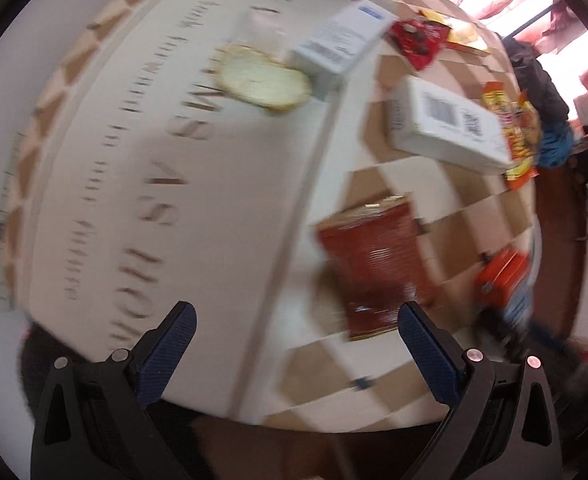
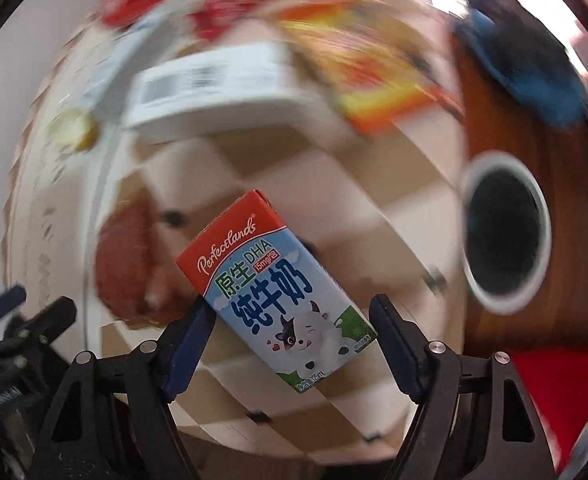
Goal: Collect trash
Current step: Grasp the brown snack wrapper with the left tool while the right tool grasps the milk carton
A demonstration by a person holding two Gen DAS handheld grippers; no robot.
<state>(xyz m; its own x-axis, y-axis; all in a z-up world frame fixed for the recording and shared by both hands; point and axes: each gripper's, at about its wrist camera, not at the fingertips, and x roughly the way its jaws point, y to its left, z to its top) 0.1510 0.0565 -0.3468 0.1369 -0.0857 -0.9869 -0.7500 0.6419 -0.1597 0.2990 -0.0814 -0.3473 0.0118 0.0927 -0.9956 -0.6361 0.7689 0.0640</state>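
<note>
Closing on the milk carton (image 2: 278, 292) is the step in hand, as I judge it: it lies tilted between your right gripper (image 2: 294, 348) jaws, above the checkered table mat (image 2: 334, 184). One blue pad (image 2: 190, 344) sits at the carton's edge; the other pad stands clear, so the jaws are apart and not yet clamped. Square the gripper to the carton's long sides before you squeeze, or the slanted box may twist out. Press gently; a small carton like this probably dents easily.

Your left gripper (image 1: 294, 356) is spread wide with nothing between its pads, over the mat's near edge. Just ahead of it lies a dark red packet (image 1: 374, 268), a likely next pick. Farther out you have a white box with a barcode (image 1: 450, 120), a second white box (image 1: 342, 40), a slice of bread (image 1: 266, 80) and a yellow-orange snack bag (image 1: 514, 128).

To the right of the carton, off the mat, stands a white-rimmed bin (image 2: 506, 232) with a dark opening, probably where the trash goes
</note>
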